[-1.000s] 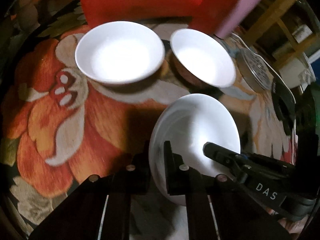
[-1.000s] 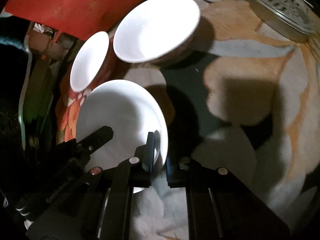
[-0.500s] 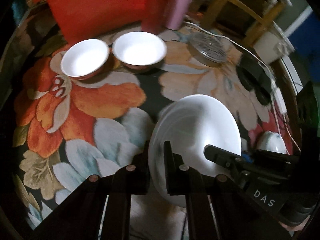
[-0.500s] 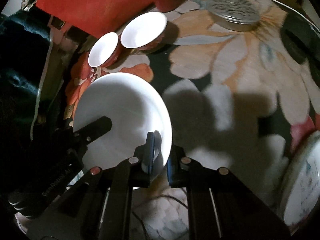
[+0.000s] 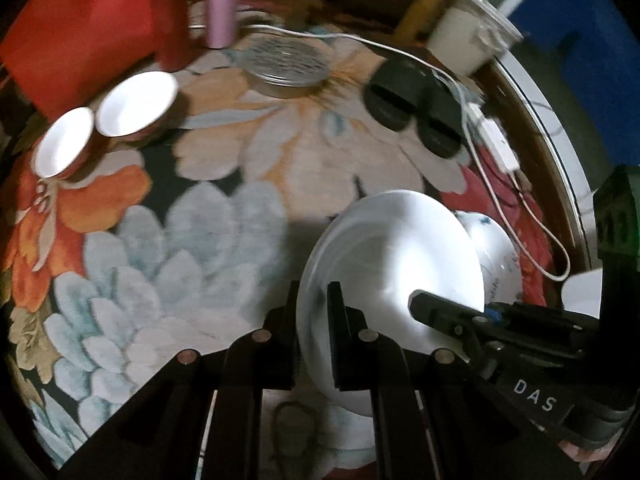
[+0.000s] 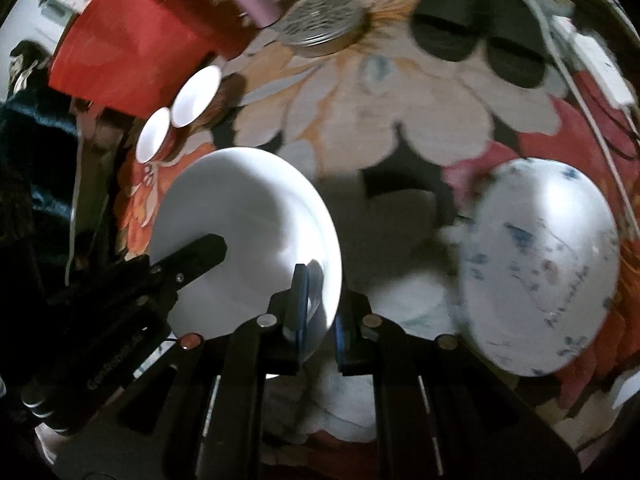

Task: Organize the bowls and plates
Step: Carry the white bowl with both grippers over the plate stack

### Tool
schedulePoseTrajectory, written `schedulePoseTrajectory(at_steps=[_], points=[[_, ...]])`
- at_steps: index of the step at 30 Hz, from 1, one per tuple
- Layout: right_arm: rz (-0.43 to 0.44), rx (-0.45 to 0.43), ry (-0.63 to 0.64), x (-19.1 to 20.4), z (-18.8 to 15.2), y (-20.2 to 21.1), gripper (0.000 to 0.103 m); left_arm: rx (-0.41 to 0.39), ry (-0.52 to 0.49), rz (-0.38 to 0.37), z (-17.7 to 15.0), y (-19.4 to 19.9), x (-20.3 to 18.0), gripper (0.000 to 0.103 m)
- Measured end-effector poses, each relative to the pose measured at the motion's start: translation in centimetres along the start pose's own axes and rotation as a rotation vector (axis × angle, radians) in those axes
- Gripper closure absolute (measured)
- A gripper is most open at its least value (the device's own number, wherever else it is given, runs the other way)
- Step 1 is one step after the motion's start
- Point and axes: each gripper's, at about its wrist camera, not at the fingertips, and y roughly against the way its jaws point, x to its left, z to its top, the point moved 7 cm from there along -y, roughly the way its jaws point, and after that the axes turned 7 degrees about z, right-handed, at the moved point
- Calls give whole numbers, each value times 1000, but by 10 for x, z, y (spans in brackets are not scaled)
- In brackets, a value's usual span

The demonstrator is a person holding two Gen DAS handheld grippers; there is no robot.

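A plain white plate (image 5: 384, 256) is held in the air between both grippers, above the floral tablecloth. My left gripper (image 5: 313, 312) is shut on its left rim. My right gripper (image 6: 320, 300) is shut on its right rim (image 6: 332, 264). A second plate (image 6: 536, 264) with blue flower marks lies on the cloth to the right; in the left wrist view it (image 5: 496, 248) shows just behind the held plate. Two white bowls with brown outsides (image 5: 136, 100) (image 5: 62, 140) stand side by side at the far left.
A red box (image 5: 88, 28) and a pink bottle (image 5: 220, 4) stand at the back. A round metal lid (image 5: 286, 62), two black cases (image 5: 412, 100) and a white cable with adapter (image 5: 496, 140) lie at the back right, near the table's edge.
Both grippers have carried the white plate back and to the right, away from the two bowls. The blue-patterned plate has come into full view beside it.
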Motion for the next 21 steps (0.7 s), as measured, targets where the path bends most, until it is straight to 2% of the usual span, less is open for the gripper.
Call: schedulePoseTrajectory(at_steps=[13,21], points=[[-65,-40,-205,-118,-24,44,92,64,-164,-87,-11,-45,-124,94],[-103,-47,-289,-166,-33,45,92,111,-197,-100,-16,-80,-166,94]])
